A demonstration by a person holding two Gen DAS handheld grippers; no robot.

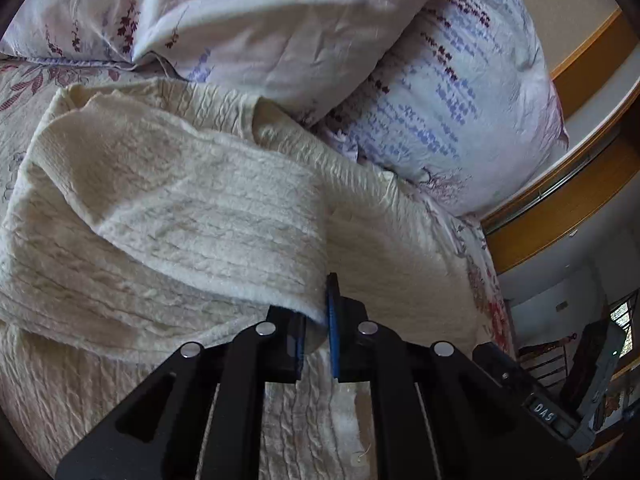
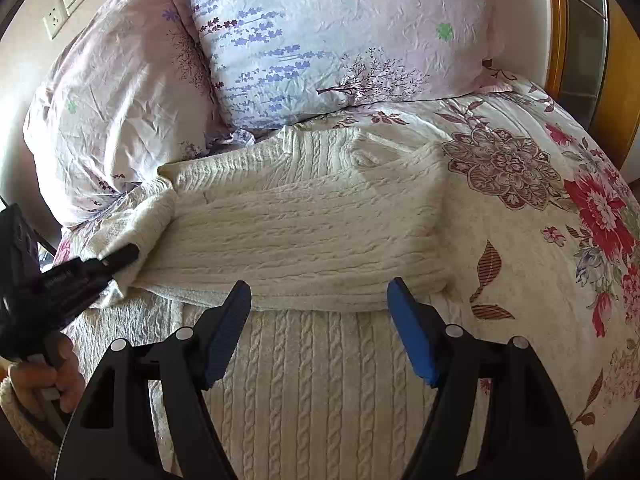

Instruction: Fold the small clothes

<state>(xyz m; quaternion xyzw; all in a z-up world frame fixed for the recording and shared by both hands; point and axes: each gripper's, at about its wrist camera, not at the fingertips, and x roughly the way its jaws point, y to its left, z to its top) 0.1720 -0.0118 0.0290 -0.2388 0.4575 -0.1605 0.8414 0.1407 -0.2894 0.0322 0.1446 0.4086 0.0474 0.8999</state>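
Knitwear fills the middle of both views: a cream cable-knit sweater (image 2: 304, 236) lies across the floral bedspread (image 2: 532, 264), below two pillows (image 2: 328, 36). At the left edge of the right wrist view, the left gripper (image 2: 128, 258) pinches the sweater's folded sleeve end, a hand (image 2: 48, 380) beneath it. Lower centre, the right gripper (image 2: 320, 308) hovers with jaws spread, nothing between them, just over the folded edge.

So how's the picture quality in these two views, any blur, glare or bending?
Left wrist view: dimmer and a bit soft, the pillows smeared as if by motion, the wooden frame bowed by the fisheye. Right wrist view: sharp and bright, sunlight washing out the far left edge, the sweater clear in its cable knit, corners vignetted black.
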